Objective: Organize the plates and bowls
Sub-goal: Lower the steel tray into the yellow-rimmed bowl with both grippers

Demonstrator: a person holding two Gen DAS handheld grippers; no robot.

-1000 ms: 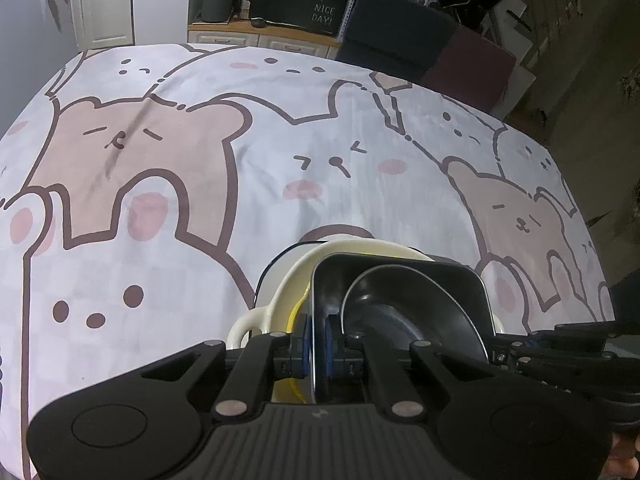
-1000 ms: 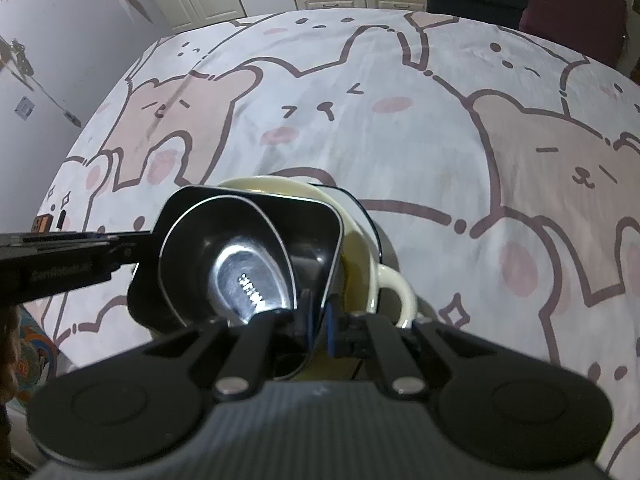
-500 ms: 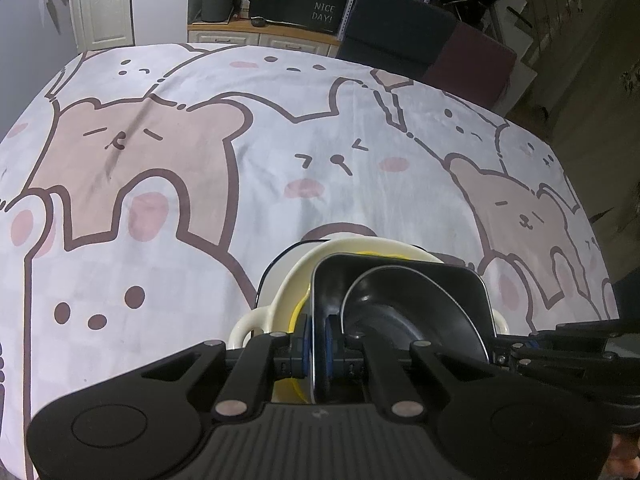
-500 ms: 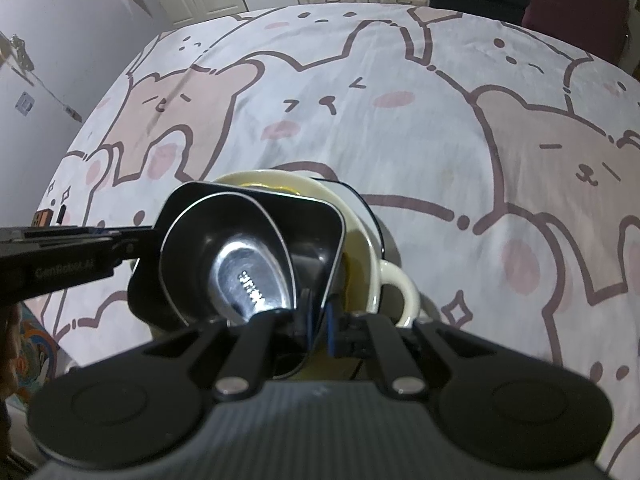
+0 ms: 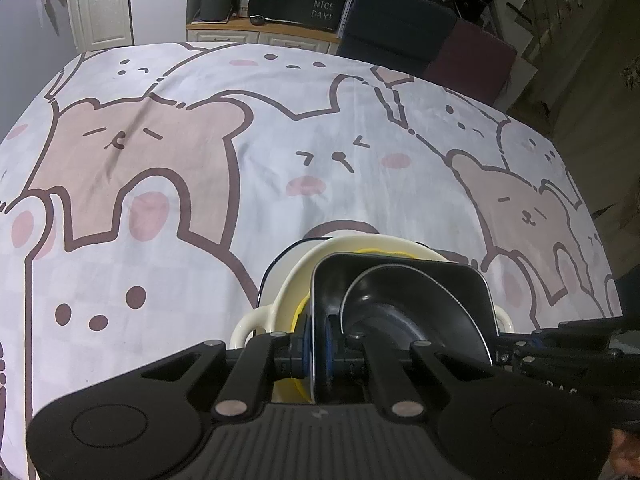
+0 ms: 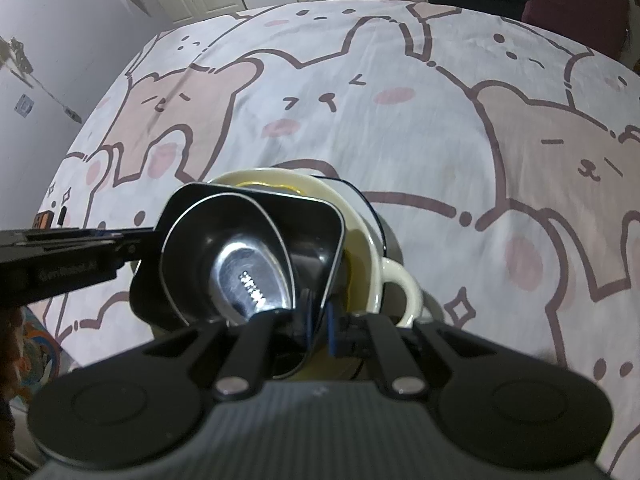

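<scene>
Grippers, left (image 5: 317, 344) and right (image 6: 320, 332), each clamp opposite rims of the black dish (image 5: 400, 292); tablecloth (image 5: 240, 152) beyond.

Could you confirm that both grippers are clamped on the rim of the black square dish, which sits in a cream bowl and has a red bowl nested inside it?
Not quite: the bowl nested inside the black square dish is shiny metal, not red, as the right wrist view shows. The rest holds: the left gripper and right gripper clamp the dish's rim, and it sits in the cream bowl.

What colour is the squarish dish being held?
Black, glossy; the dish shows best in the right wrist view.
</scene>
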